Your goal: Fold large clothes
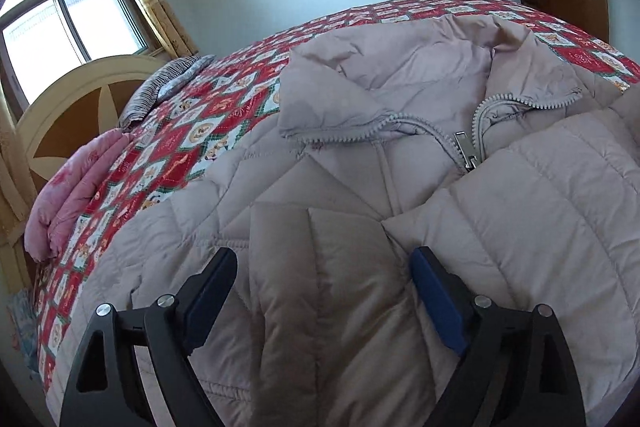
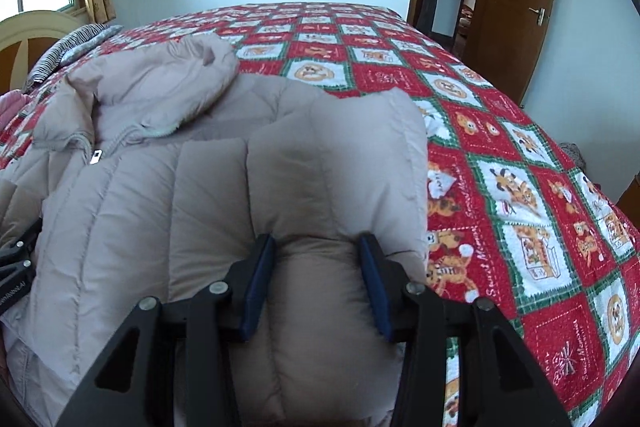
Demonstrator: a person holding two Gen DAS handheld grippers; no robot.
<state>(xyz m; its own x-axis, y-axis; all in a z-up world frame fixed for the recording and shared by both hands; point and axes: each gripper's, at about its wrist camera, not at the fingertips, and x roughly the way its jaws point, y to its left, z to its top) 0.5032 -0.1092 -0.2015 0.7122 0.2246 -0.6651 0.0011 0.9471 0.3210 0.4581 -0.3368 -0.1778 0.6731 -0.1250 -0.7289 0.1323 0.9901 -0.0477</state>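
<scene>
A puffy beige quilted jacket (image 1: pixel 360 187) lies zipped on the bed, collar open, one sleeve folded across.

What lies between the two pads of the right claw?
A puffy fold of the beige quilted jacket fills the gap of the right claw, and both blue pads press on it. The right wrist view shows this.

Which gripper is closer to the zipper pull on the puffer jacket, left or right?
Left. The left gripper hangs open over the jacket's front just below the zipper pull. The right gripper is shut on the folded sleeve, off to the pull's side.
</scene>
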